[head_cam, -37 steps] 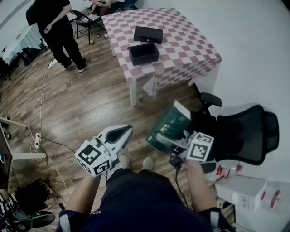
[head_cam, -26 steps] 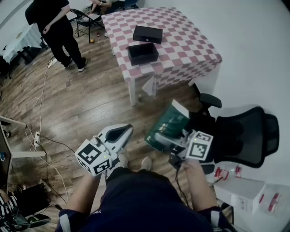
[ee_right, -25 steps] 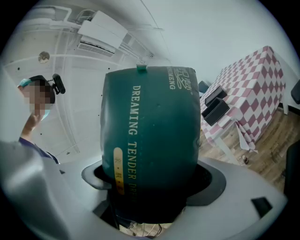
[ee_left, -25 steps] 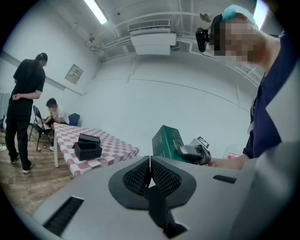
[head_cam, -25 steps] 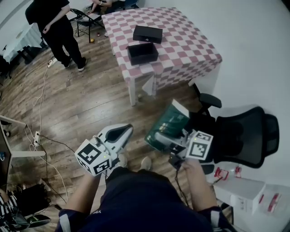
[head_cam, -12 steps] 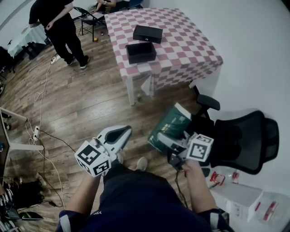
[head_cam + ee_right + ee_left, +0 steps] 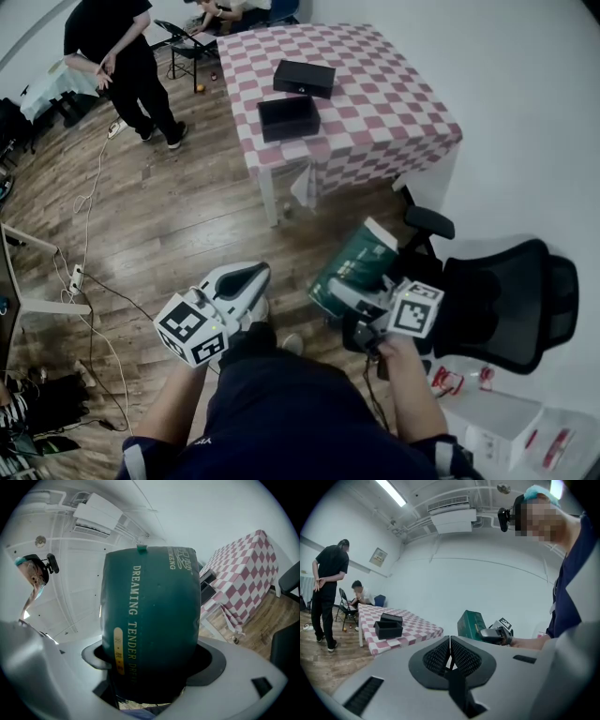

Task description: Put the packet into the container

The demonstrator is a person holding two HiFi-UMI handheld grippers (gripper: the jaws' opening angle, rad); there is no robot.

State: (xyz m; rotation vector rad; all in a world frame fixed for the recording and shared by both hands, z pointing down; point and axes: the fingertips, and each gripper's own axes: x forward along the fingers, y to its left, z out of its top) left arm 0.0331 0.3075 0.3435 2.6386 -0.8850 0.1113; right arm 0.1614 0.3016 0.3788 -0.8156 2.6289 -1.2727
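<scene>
While our right gripper point(image 7: 356, 292) pinches the packet point(image 7: 349, 265) by one end, the container point(image 7: 289, 117) lies well ahead, slightly left, by the table's point(image 7: 394, 112) near edge; our left gripper point(image 7: 242, 279) is pressed together, empty.

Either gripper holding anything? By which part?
Right gripper is shut on the green packet, gripping one end; the rest sticks out ahead. Left gripper is shut, empty.

Checkered table point(image 7: 398, 105) bears open container point(image 7: 289, 117) — black box point(image 7: 305, 78).
</scene>
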